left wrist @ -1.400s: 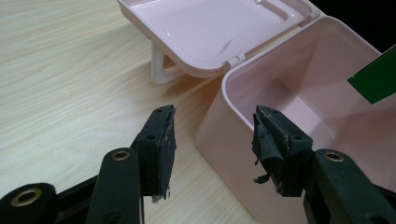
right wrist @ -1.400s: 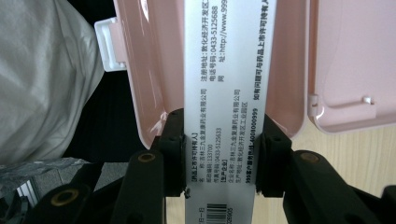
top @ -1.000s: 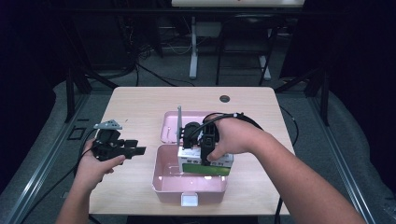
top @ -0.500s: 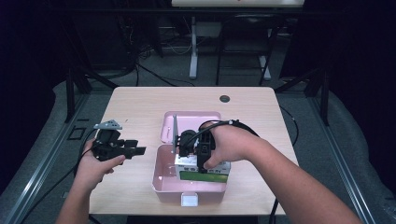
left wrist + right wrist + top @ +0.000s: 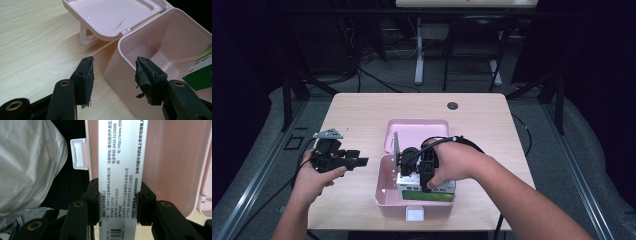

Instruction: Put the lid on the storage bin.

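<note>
Lowering carton (image 5: 427,187) into bin (image 5: 384,187) | right tool (image 5: 120,205) pinching carton, partly inside | left tool (image 5: 113,75) spread, idle beside bin | lid (image 5: 417,131) open | release, closing left

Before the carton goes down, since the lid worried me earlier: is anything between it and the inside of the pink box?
Nothing visible blocks it. The lid lies folded back behind the pink box, whose inside looks empty, and the right gripper holds the medicine carton at its mouth. The left gripper is off to the side.
</note>
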The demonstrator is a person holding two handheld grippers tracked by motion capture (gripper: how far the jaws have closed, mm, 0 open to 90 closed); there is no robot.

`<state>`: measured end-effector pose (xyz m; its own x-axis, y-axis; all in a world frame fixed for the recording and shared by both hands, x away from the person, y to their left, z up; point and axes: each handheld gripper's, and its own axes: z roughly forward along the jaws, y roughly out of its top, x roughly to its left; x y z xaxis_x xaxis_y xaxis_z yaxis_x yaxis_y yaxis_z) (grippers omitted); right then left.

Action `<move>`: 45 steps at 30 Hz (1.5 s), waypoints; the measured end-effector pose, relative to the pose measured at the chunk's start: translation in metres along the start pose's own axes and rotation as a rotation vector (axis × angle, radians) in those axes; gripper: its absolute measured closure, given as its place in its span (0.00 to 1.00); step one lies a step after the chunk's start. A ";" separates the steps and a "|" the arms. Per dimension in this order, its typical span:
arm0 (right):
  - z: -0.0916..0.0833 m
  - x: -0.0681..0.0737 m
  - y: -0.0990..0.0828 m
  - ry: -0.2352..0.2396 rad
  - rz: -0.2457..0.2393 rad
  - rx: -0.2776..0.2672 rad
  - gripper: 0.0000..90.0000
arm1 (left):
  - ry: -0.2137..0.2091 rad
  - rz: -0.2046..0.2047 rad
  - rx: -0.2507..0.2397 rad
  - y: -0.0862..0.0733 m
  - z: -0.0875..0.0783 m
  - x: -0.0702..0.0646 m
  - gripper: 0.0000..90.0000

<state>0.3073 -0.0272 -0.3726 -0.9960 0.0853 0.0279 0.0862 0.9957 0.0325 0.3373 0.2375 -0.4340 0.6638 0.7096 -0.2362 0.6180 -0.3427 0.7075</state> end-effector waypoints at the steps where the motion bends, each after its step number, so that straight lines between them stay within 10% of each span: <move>1: 0.002 0.000 0.000 0.002 0.000 0.000 0.68 | -0.001 -0.003 0.002 0.000 0.000 0.000 0.54; 45: 0.076 -0.015 0.000 0.053 0.011 0.033 0.68 | 0.000 0.010 0.012 0.000 0.006 -0.002 0.55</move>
<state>0.3200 -0.0260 -0.4493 -0.9922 0.0948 0.0812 0.0951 0.9955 -0.0008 0.3389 0.2327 -0.4377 0.6701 0.7061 -0.2287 0.6160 -0.3572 0.7021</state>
